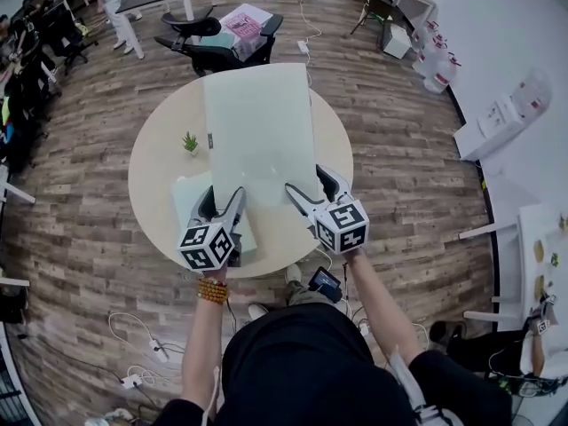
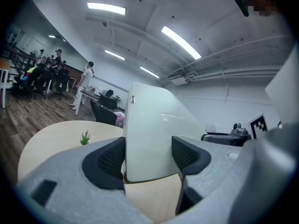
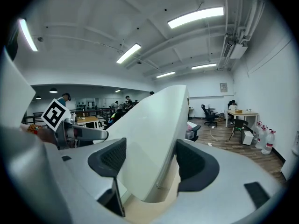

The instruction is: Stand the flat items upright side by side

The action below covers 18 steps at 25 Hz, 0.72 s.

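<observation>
Hanging above the round beige table (image 1: 151, 162), the large pale-green rectangular flat board (image 1: 257, 131) lies close to level. Its far end sits a little higher and reaches over the table's far rim, and each near corner sits inside a gripper. The left gripper (image 1: 225, 192) and the right gripper (image 1: 303, 177) both have their jaws spread wide, not pinched on the board's faces. Each outer pad lies against a side edge and each inner jaw overlaps the top face, so I judge the board is carried by squeezing it between the two hands.

To stand it well, keep that inward pressure even, raise the far end in one smooth tilt, and plant the near edge first as the foot so no corner slips out. A smaller pale-green flat sheet (image 1: 184, 198) lies on the table under the left gripper; the upright board wants a spot just beside it.

The small green potted plant (image 1: 190, 142) stands just left of the board's edge and is the closest thing to knock. Right of the board the tabletop is bare, and a black office chair (image 1: 222, 51) sits beyond the far rim, well apart
</observation>
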{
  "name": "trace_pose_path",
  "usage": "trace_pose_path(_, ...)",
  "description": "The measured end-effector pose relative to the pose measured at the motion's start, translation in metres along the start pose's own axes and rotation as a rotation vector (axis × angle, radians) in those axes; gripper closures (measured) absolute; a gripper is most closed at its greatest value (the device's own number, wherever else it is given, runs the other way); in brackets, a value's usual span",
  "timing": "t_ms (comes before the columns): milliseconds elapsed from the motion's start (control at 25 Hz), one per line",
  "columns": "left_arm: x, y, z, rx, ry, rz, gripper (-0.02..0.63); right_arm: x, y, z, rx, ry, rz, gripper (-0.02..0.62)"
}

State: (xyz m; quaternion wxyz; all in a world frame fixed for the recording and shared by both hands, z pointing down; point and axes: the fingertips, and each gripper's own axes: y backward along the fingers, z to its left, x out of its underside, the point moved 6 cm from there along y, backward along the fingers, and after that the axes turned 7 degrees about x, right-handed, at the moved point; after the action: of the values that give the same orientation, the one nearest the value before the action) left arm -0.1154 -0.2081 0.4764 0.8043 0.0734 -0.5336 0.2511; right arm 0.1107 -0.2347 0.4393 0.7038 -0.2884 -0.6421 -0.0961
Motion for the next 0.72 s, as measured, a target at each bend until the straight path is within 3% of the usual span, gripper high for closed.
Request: trace_pose_path(720,-0.02,0.146,0.069,-0.276,0.012,-0.12,0.296,-0.022,-0.051,0.141,-0.291,0.063,-0.01,0.259)
